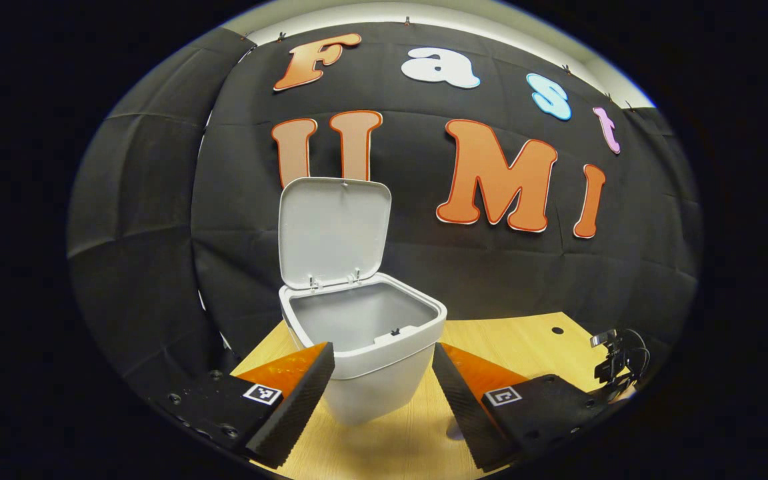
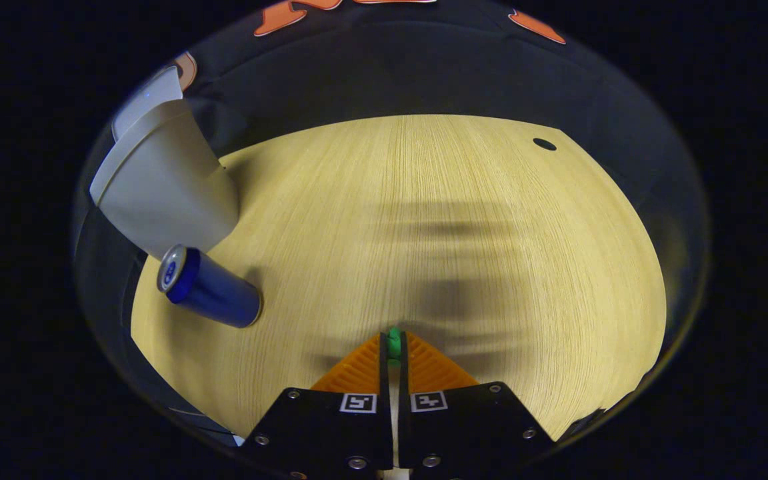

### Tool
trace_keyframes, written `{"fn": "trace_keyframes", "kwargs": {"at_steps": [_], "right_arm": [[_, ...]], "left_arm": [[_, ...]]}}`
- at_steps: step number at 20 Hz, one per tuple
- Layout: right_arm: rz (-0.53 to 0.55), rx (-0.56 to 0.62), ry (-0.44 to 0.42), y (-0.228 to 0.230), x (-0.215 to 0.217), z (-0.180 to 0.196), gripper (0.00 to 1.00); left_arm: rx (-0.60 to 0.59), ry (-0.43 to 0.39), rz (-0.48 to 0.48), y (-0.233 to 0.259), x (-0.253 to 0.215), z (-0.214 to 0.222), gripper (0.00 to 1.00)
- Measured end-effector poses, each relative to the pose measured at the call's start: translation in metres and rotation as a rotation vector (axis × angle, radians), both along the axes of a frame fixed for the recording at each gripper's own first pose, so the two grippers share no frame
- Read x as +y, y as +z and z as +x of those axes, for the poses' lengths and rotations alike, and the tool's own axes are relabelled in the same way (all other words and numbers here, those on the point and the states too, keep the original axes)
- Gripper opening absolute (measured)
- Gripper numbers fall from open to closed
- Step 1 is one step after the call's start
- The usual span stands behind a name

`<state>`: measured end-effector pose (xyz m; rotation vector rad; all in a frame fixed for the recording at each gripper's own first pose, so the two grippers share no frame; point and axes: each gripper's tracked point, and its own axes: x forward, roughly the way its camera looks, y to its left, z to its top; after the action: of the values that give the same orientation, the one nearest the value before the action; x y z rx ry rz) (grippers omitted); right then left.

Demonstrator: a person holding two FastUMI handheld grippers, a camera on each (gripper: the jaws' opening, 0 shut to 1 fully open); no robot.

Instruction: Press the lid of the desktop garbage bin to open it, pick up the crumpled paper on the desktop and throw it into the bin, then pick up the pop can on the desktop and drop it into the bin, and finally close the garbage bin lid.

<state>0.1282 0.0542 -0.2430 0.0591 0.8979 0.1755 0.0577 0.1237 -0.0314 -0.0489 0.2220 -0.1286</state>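
While the hinged lid [image 1: 333, 230] of the white plastic desktop bin [image 1: 365, 347] stands upright and open at the centre of the left gripper view, my left gripper [image 1: 383, 393] hangs released, fingers spread either side of the bin's front. My right gripper [image 2: 394, 353] is clenched on a small green scrap, too little of it showing to name. I judge the blue aluminium pop can [image 2: 209, 287] comes next: it stands at the lower left of the right gripper view, just beside the bin's wall on the pale wooden desktop [image 2: 424, 220], its long axis upright, nearer the right gripper.
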Motion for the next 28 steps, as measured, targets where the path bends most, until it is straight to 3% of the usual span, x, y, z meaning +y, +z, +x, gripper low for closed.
{"fn": "trace_keyframes", "kwargs": {"at_steps": [2,3,6,14,22,28], "right_arm": [[0.033,-0.038,0.017,0.035,0.001,0.023,0.04],[0.043,-0.073,0.024,0.021,0.018,0.008,0.04],[0.044,-0.174,0.047,0.098,-0.001,0.041,0.04],[0.075,-0.456,0.128,0.255,0.01,0.039,0.04],[0.097,-0.713,0.312,0.386,0.081,0.045,0.04],[0.172,-0.811,0.425,0.439,0.161,0.057,0.03]], "left_arm": [[-0.006,-0.009,-0.005,0.004,-0.004,-0.002,0.94],[-0.01,-0.012,-0.007,0.007,-0.006,-0.001,0.94],[-0.026,-0.024,-0.008,0.013,-0.011,-0.004,0.94],[-0.045,-0.043,-0.022,0.021,-0.023,-0.009,0.94],[-0.056,-0.045,-0.031,0.027,-0.019,-0.026,0.94],[-0.066,0.012,-0.035,0.029,0.014,-0.04,0.95]]}}
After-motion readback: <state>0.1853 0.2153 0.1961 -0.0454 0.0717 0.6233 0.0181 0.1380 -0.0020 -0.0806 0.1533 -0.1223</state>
